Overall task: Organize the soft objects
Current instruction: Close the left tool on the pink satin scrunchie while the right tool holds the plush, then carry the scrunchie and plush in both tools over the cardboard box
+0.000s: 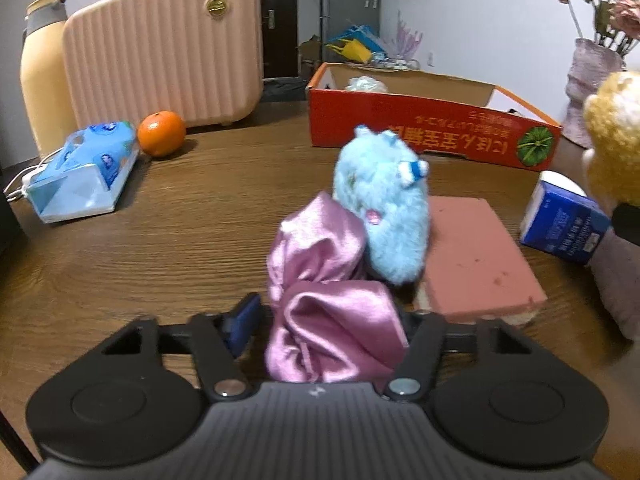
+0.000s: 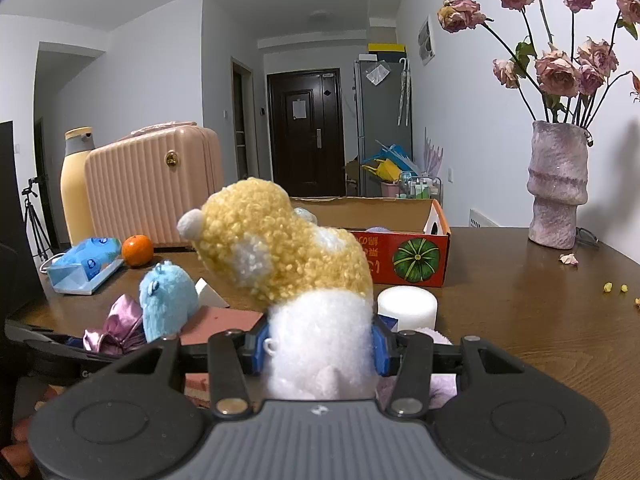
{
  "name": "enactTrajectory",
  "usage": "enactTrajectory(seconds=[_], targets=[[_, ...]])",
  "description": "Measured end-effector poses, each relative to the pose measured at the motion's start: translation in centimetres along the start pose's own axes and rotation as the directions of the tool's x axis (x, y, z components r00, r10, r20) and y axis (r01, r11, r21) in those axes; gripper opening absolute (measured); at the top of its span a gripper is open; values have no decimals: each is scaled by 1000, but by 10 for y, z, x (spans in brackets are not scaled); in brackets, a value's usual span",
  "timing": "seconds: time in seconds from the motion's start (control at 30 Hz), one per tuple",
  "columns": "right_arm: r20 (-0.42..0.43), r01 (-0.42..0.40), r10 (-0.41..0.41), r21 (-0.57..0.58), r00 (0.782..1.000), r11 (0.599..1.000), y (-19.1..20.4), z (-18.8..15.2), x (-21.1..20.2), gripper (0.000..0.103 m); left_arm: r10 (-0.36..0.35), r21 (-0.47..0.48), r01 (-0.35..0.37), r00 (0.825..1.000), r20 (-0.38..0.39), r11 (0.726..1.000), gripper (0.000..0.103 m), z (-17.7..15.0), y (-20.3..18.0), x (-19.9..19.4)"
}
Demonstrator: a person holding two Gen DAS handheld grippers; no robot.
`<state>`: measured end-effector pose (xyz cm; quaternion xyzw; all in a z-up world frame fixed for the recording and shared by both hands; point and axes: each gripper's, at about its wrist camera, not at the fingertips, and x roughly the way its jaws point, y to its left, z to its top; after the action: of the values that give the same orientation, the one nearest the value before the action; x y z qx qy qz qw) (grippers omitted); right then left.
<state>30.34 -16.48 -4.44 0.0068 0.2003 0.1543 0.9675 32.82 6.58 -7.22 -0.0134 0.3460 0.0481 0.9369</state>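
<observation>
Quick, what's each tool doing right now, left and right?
Left tool: closed on the pink satin cloth.
Right tool: closed on the yellow and white plush toy.

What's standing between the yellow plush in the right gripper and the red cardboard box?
Nothing visible. The yellow plush is held up in the right gripper, and the red cardboard box stands open-topped just behind it.

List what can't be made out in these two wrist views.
- Left view: left gripper, one pad hidden behind pink satin cloth.
- Right view: right gripper shut on yellow-and-white plush, which blocks the red cardboard box interior.
- Left view: the plush is cut off by the right edge.
</observation>
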Motion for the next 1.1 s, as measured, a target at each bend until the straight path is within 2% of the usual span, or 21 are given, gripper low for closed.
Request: enactTrajectory(seconds=[0.07, 0.47, 0.67, 0.87, 1.1], targets=[[0, 1, -1, 0, 1000, 1000, 0, 0, 0, 47, 3, 9, -3, 1000, 6, 1000, 38, 0, -2, -2], [-3, 3, -3, 1, 1000, 1000, 0, -1, 0, 47, 22, -25, -22, 999, 24, 999, 35, 2, 6, -8], [12, 6, -7, 12, 1000, 1000, -2, 1, -3, 47, 24, -78, -16, 995, 102, 997, 35, 8, 16, -26], [30, 11, -11, 18, 1000, 1000, -6, 5, -5, 47, 27, -78, -13, 983, 182, 997, 35, 15, 14, -44], [51, 28, -29, 6, 998, 1000, -9, 11, -3, 47, -24, -89, 48, 967, 253, 995, 35, 22, 5, -60]])
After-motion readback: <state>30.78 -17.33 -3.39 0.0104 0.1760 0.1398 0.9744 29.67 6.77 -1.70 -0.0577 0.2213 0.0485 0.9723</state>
